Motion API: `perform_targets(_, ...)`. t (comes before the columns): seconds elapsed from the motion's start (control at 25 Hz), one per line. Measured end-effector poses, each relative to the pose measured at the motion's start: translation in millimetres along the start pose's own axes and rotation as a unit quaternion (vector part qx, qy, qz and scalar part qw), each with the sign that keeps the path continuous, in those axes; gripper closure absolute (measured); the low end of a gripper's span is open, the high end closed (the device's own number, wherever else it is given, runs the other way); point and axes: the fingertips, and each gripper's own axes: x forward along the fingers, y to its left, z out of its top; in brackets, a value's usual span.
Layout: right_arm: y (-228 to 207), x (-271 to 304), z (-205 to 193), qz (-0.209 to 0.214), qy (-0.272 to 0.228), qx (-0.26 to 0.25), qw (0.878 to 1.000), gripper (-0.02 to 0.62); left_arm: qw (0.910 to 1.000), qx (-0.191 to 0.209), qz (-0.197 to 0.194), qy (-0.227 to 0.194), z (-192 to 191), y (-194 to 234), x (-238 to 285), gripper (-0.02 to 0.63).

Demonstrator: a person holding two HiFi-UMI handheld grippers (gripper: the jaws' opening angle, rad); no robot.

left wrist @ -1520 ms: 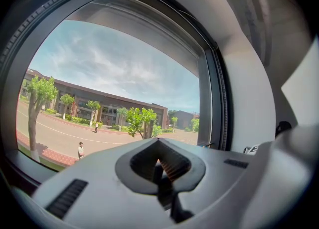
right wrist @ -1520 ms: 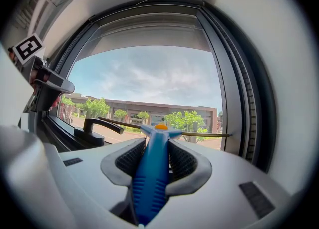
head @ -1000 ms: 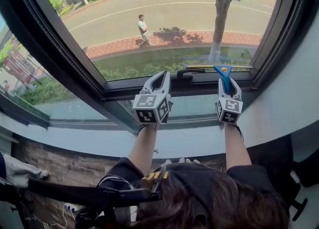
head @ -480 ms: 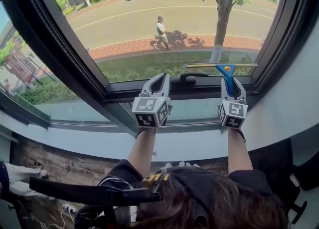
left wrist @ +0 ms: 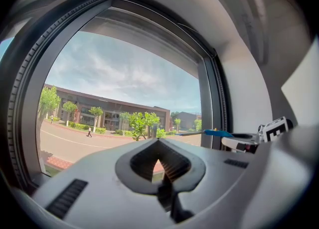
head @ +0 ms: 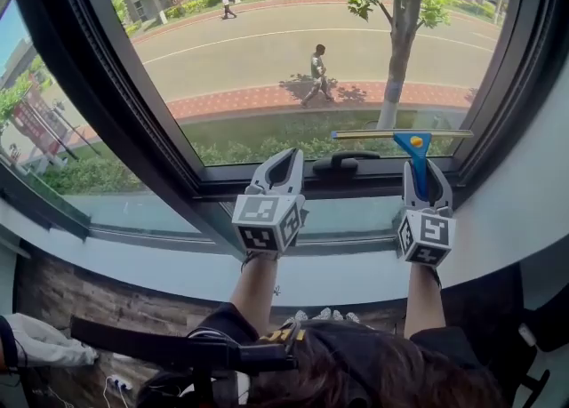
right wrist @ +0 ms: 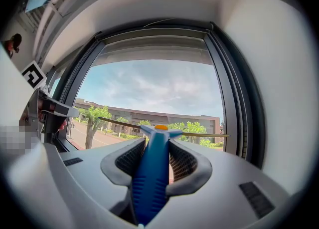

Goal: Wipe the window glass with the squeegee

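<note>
The squeegee (head: 416, 150) stands between the right gripper's (head: 425, 175) jaws, its blade lying crosswise at the lower right of the window glass (head: 267, 51). The left gripper (head: 286, 159) is to its left, before the lower frame (head: 222, 180). The window handle (head: 345, 163) lies between the two.

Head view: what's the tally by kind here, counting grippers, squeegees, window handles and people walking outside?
Grippers: 2 (left gripper, right gripper)
Squeegee: 1
Window handle: 1
People outside: 2 (near walker, far walker)
Total: 6
</note>
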Motion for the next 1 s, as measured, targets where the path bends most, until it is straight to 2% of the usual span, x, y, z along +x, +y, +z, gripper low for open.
perform_targets(0.24, -0.4, -20.2, 18.0, -0.011, -0.002, 0.031, 0.999, 0.453, 0.9999, 0.005, -0.006, 0.010, 2.6, -1.8, -9.0, 0.603)
perform_targets(0.4, 4.9, -29.7, 19.7, -0.005, 0.011, 0.006, 1.000, 0.453, 0.9999, -0.001, -0.014, 0.009, 7.0, -7.8, -17.6, 0.603)
perform_targets(0.52, 5.7, -38.5, 13.3, 0.010, 0.020, 0.011, 1.000, 0.453, 0.9998, 0.002, -0.017, 0.011, 7.4, -16.6, -26.2, 0.603)
perform_targets(0.8, -5.8, -54.6, 14.1, 0.016, 0.029, 0.027, 0.999, 0.453, 0.9998, 0.019, 0.000, 0.011, 16.7, -40.1, -50.0, 0.603)
perform_targets(1.0, -5.2, -64.9, 28.4, 0.033, 0.023, 0.032, 0.999, 0.453, 0.9996, 0.020, 0.018, -0.007, 35.3, -55.7, -73.5, 0.603)
